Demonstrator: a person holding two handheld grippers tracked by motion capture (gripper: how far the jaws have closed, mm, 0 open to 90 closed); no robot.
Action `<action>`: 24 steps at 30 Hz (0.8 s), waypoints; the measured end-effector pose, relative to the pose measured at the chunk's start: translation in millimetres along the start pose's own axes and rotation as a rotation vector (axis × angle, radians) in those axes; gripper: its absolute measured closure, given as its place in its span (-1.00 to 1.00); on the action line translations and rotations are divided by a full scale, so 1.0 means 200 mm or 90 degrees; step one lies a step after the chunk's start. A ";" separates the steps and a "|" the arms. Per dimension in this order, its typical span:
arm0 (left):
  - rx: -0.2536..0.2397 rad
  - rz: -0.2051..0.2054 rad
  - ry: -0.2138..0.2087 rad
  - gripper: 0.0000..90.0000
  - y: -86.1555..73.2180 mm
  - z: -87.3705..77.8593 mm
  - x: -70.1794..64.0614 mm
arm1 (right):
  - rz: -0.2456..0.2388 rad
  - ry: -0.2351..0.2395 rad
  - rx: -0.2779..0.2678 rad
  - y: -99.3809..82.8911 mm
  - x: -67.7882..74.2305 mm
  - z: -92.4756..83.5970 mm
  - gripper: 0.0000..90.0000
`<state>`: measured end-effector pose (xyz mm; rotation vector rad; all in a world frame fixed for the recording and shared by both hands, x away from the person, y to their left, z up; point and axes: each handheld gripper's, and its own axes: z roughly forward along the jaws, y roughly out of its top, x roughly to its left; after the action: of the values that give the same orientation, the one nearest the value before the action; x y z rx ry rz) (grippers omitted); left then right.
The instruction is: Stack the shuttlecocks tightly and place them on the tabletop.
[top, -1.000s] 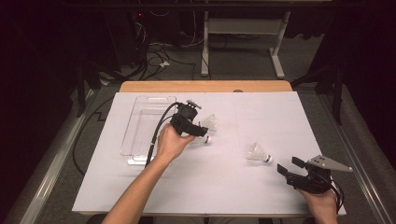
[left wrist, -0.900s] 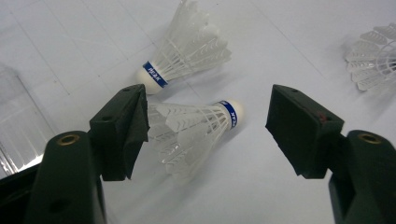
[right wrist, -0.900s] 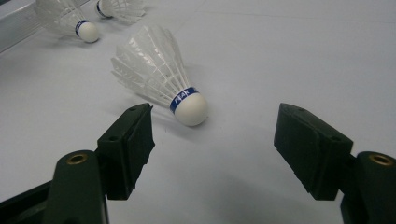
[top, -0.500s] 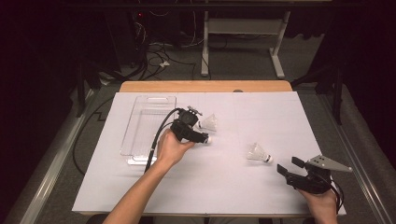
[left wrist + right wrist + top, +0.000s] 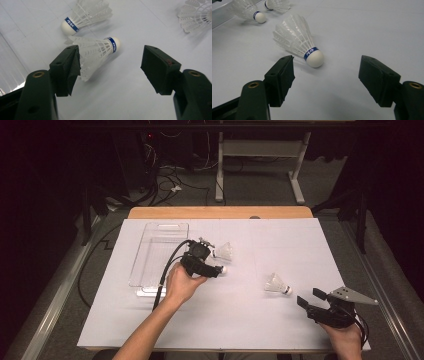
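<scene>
Three white feather shuttlecocks lie on the white table cover. My left gripper (image 5: 214, 269) (image 5: 112, 62) is open and low over one shuttlecock (image 5: 97, 53) (image 5: 220, 269), whose feather skirt lies against the left jaw with its cork pointing away. A second shuttlecock (image 5: 226, 251) (image 5: 86, 15) lies just beyond it. The third shuttlecock (image 5: 276, 283) (image 5: 299, 40) lies on its side ahead of my right gripper (image 5: 308, 297) (image 5: 325, 75), which is open near the table's front right corner, with the cork a little short of its jaws.
A clear plastic tray (image 5: 150, 251) sits left of the left gripper, its edge (image 5: 222, 15) faint in the right gripper view. The left gripper's cable (image 5: 167, 270) runs across the tray. Table legs and cables stand on the floor behind.
My left gripper has slid slightly nearer and lower around the shuttlecock by the tray. The right gripper and the other shuttlecocks have stayed put.
</scene>
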<state>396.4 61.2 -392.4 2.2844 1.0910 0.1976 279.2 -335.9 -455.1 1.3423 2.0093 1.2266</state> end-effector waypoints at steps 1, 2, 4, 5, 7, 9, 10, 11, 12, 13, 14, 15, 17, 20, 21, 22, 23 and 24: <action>0.001 -0.001 -0.003 -0.28 -0.01 0.00 0.00 | -0.001 0.000 -0.001 0.00 0.00 0.00 -0.36; -0.001 -0.001 -0.003 -0.28 -0.01 0.00 -0.01 | 0.001 -0.001 -0.001 0.00 0.00 0.00 -0.36; -0.001 -0.001 -0.006 -0.28 -0.03 -0.01 -0.01 | 0.006 -0.003 0.000 0.00 -0.01 -0.01 -0.36; -0.001 -0.002 -0.008 -0.28 -0.04 -0.01 -0.01 | 0.007 -0.003 0.000 0.00 -0.01 -0.01 -0.36; -0.003 -0.004 -0.008 -0.28 -0.05 -0.02 -0.02 | 0.005 -0.003 0.000 0.00 -0.01 0.00 -0.36; -0.005 -0.005 -0.009 -0.28 -0.06 -0.03 -0.02 | 0.005 -0.004 -0.001 0.00 0.00 -0.01 -0.36; -0.005 -0.005 -0.011 -0.28 -0.06 -0.03 -0.02 | 0.006 -0.005 -0.001 0.00 0.00 -0.01 -0.36; -0.007 -0.007 -0.011 -0.28 -0.07 -0.03 -0.02 | 0.006 -0.005 0.001 0.00 -0.01 -0.01 -0.36; -0.005 -0.006 -0.012 -0.28 -0.08 -0.03 -0.02 | 0.006 -0.006 0.000 0.00 -0.01 0.00 -0.36; -0.006 -0.008 -0.013 -0.28 -0.08 -0.03 -0.02 | 0.006 -0.005 0.001 0.00 0.00 0.00 -0.36; -0.008 -0.010 -0.016 -0.28 -0.09 -0.03 -0.02 | 0.005 -0.005 0.001 0.00 0.00 0.00 -0.36; -0.010 -0.013 -0.018 -0.28 -0.10 -0.04 -0.02 | 0.005 -0.005 0.001 0.00 0.00 0.00 -0.36; -0.011 -0.012 -0.020 -0.28 -0.12 -0.04 -0.03 | 0.006 -0.006 0.001 0.00 0.00 0.00 -0.36; -0.012 -0.010 -0.023 -0.28 -0.14 -0.04 -0.04 | 0.003 -0.005 0.001 0.00 0.00 0.00 -0.36; -0.013 -0.010 -0.023 -0.28 -0.14 -0.04 -0.04 | 0.004 -0.004 0.001 0.00 0.00 0.00 -0.36; -0.013 -0.008 -0.021 -0.28 -0.15 -0.04 -0.05 | 0.005 -0.005 0.001 0.00 0.00 0.00 -0.36; -0.011 -0.005 -0.020 -0.28 -0.15 -0.04 -0.05 | 0.006 -0.005 0.001 0.00 0.00 0.00 -0.36; -0.013 -0.005 -0.020 -0.28 -0.15 -0.04 -0.05 | 0.006 -0.005 0.001 0.00 0.00 0.00 -0.36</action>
<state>366.6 71.9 -401.7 2.2573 1.0767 0.1693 278.9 -336.5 -455.2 1.3561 2.0014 1.2216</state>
